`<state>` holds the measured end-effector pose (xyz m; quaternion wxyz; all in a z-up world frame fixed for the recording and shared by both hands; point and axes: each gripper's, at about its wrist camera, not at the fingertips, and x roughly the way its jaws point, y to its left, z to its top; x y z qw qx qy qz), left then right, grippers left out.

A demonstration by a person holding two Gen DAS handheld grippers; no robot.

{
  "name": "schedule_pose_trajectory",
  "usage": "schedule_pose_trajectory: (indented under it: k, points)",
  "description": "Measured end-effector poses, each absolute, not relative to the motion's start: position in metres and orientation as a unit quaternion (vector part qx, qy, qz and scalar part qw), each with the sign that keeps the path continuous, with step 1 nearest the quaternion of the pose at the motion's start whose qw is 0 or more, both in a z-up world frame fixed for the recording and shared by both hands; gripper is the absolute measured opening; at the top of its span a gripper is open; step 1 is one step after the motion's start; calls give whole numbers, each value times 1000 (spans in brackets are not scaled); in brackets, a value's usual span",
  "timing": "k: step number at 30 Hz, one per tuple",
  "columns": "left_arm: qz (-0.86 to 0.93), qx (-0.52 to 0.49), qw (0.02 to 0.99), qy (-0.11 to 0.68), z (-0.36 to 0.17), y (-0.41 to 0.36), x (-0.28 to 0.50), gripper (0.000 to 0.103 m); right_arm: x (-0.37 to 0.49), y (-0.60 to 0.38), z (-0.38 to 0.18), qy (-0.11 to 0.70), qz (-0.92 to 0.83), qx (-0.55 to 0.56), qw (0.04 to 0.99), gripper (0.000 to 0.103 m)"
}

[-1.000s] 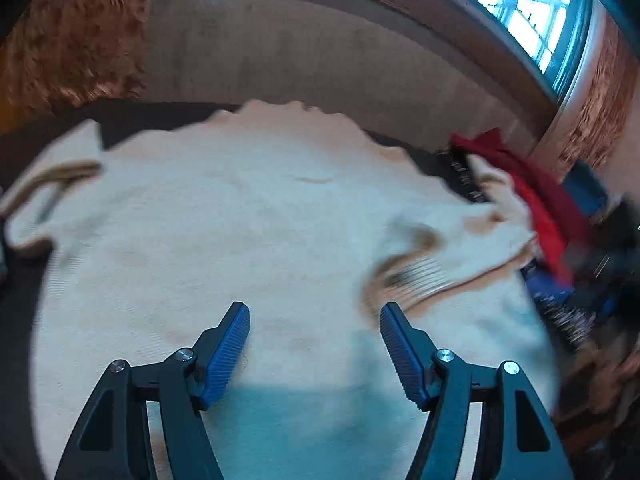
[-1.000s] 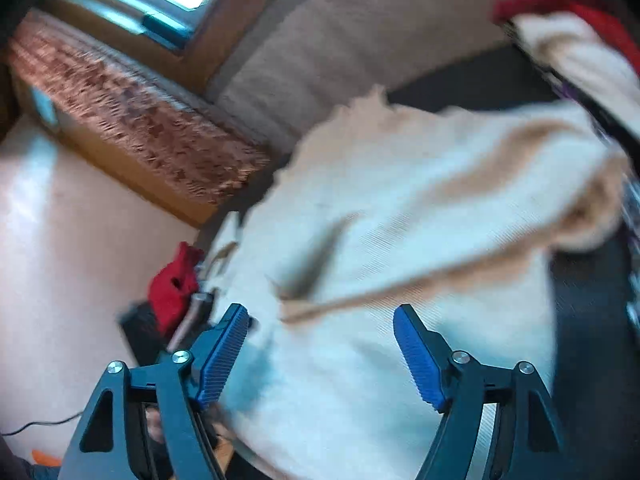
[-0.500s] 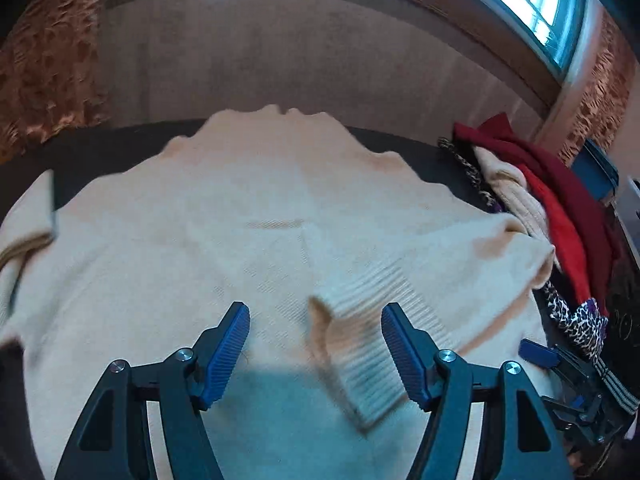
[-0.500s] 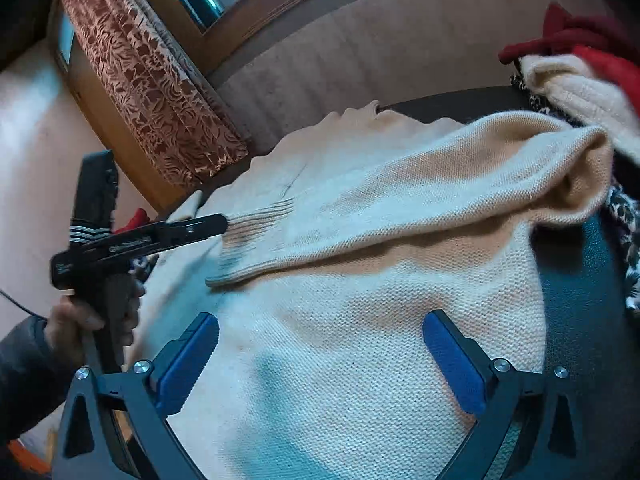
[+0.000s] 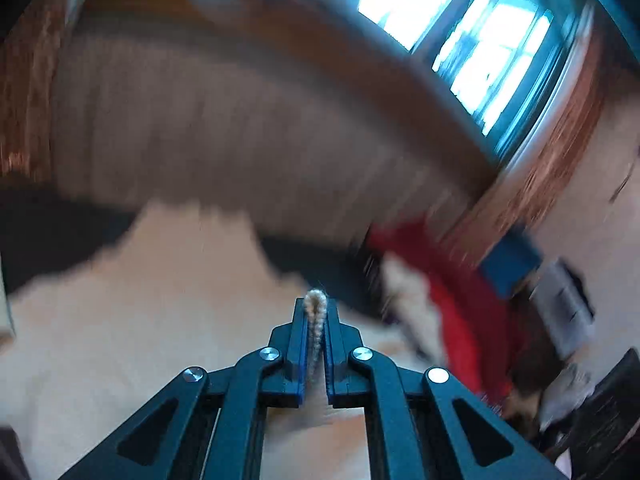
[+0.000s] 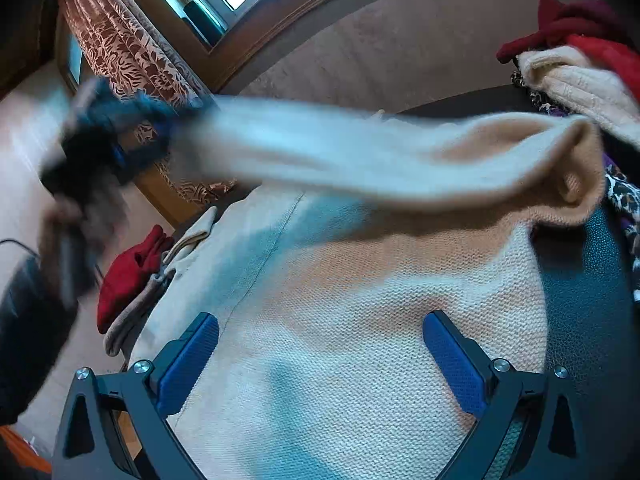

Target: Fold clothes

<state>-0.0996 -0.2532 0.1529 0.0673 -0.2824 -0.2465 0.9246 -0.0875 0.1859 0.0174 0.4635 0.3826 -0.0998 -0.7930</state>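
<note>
A cream knit sweater (image 6: pixel 340 340) lies spread on a dark surface (image 6: pixel 580 300); it also shows in the left wrist view (image 5: pixel 140 320). My left gripper (image 5: pixel 316 312) is shut on the ribbed cuff (image 5: pixel 315 300) of its sleeve. In the right wrist view that gripper (image 6: pixel 160 132) is blurred at the left and holds the sleeve (image 6: pixel 340 152) stretched in the air across the sweater. My right gripper (image 6: pixel 320 348) is open and empty, low over the sweater's body.
A pile of clothes, red (image 6: pixel 580 36), cream (image 6: pixel 572 84) and leopard print (image 6: pixel 624 196), lies at the right; it shows red in the left wrist view (image 5: pixel 452 292). A red garment (image 6: pixel 128 268) lies at the left edge. A beige backrest (image 5: pixel 240 140) and window (image 5: pixel 480 60) stand behind.
My left gripper has shut on the sleeve cuff and lifted it up and leftward, stretching the sleeve off the sweater. My right gripper has stayed open over the body.
</note>
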Motion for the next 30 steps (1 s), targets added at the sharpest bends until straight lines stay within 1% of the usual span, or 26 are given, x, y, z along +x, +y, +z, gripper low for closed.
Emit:
schedule_pose_trajectory:
  k: [5, 7, 12, 14, 17, 19, 22, 23, 24, 25, 26, 30]
  points:
    - [942, -235, 47, -234, 205, -283, -82, 5, -86, 188, 17, -98, -794, 382, 463, 103]
    - [942, -237, 29, -236, 208, -298, -78, 5, -86, 189, 17, -98, -794, 382, 463, 103]
    - [922, -301, -41, -239, 163, -331, -70, 5, -85, 188, 18, -97, -794, 383, 462, 103]
    - [908, -320, -73, -259, 136, -352, -61, 2, -85, 188, 18, -96, -794, 383, 462, 103]
    - [891, -325, -119, -294, 106, -383, -48, 1, -85, 188, 20, -96, -794, 383, 462, 103]
    - [878, -336, -134, -313, 87, -396, -40, 1, -85, 189, 21, -95, -795, 383, 461, 103]
    - [859, -370, -123, -333, 53, -401, -31, 0, -85, 191, 22, -94, -795, 383, 461, 103]
    - [853, -378, -118, -341, 42, -402, -29, 6, -85, 191, 22, -94, -795, 382, 461, 103]
    - [848, -377, -108, -356, 36, -402, -28, 16, -85, 191, 23, -94, -795, 382, 461, 103]
    - [845, -378, -104, -364, 30, -401, -28, 22, -85, 191, 23, -93, -796, 382, 461, 103]
    - [843, -383, -109, -362, 25, -401, -27, 29, -85, 190, 23, -93, -796, 382, 461, 103]
    - [842, -406, -135, -328, 12, -396, -31, 46, -85, 190, 22, -93, -796, 381, 460, 103]
